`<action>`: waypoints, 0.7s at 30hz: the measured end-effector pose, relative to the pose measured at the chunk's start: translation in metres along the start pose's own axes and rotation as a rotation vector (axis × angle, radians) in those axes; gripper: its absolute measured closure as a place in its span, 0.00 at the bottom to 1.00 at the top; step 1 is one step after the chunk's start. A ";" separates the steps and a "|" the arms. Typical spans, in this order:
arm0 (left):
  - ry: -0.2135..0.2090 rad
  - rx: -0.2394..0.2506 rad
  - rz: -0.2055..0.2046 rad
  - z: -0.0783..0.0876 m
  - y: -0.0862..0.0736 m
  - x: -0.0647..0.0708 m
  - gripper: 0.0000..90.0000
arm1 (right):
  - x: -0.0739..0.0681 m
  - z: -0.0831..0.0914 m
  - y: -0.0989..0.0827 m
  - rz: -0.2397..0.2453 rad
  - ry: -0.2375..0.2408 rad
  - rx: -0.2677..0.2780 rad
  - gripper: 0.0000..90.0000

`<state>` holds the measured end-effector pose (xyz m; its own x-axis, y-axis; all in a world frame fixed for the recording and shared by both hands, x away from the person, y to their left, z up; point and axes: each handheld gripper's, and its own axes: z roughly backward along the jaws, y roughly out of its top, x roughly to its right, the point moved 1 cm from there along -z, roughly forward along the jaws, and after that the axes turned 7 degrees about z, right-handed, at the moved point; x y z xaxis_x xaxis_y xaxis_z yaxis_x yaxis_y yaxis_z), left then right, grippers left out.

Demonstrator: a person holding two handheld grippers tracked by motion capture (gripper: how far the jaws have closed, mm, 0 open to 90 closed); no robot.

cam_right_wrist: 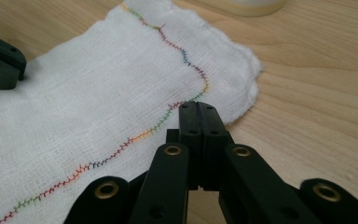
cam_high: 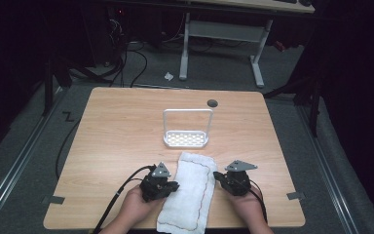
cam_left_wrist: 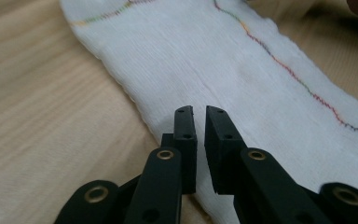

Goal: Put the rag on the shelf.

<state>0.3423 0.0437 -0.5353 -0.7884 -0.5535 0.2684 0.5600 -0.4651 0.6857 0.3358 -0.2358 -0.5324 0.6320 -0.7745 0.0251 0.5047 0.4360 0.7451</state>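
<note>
Right gripper (cam_right_wrist: 198, 108) has its two black jaws pressed flat together with no gap between them, tips resting at the towel's edge just where the coloured zigzag stitching (cam_right_wrist: 168, 114) passes; whether any cloth is caught between them I cannot tell, since no fold rises into the jaws. Left gripper (cam_left_wrist: 199, 111) has its jaws drawn nearly together with only a thin slit left, and its tips hover over or touch the opposite long edge of the white towel (cam_left_wrist: 205, 60), again with nothing clearly pinched. In the high view the left gripper (cam_high: 174, 185) and the right gripper (cam_high: 217, 175) sit on either side of the towel (cam_high: 190, 187), each held in a hand, the left hand (cam_high: 139, 204) and right hand (cam_high: 246, 204) coming in from the near edge. The towel lies as a long strip, already doubled by the look of it, running from the near edge of the wooden table (cam_high: 117, 126) toward a small white rack (cam_high: 186, 131) that stands just beyond its far end. I judge the step in hand to be squaring up or starting another fold. The next move calls for parting the jaws, taking a firm bite of the cloth edge on each side, and lifting both sides evenly so the layers do not slide apart.
</note>
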 end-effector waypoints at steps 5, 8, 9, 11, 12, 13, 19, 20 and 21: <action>-0.026 -0.020 -0.002 0.006 -0.009 0.009 0.93 | -0.005 -0.013 0.006 0.025 0.013 -0.017 1.00; -0.056 -0.030 0.009 0.011 -0.017 0.015 0.93 | -0.008 -0.017 0.009 0.036 0.020 -0.018 1.00; -0.066 -0.034 0.013 0.013 -0.020 0.016 0.93 | -0.012 -0.021 0.013 0.061 0.029 -0.017 1.00; -0.072 -0.043 0.009 0.016 -0.023 0.018 0.92 | -0.014 -0.023 0.015 0.063 0.035 -0.020 1.00; -0.066 -0.043 0.006 0.018 -0.024 0.018 0.92 | -0.016 -0.024 0.016 0.074 0.039 -0.019 1.00; -0.057 -0.037 0.005 0.021 -0.025 0.016 0.89 | -0.019 -0.026 0.017 0.086 0.046 -0.017 1.00; 0.036 0.105 0.103 0.036 -0.018 -0.016 0.77 | -0.020 -0.025 0.016 0.086 0.057 -0.013 1.00; 0.057 0.130 0.127 0.035 -0.015 -0.022 0.74 | -0.020 -0.025 0.016 0.090 0.056 -0.014 0.99; 0.082 0.150 0.145 0.033 -0.012 -0.028 0.73 | -0.021 -0.024 0.016 0.090 0.054 -0.012 0.98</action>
<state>0.3497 0.0872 -0.5287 -0.6757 -0.6642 0.3198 0.6168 -0.2718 0.7387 0.3448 -0.2020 -0.5373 0.7059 -0.7061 0.0555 0.4511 0.5086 0.7333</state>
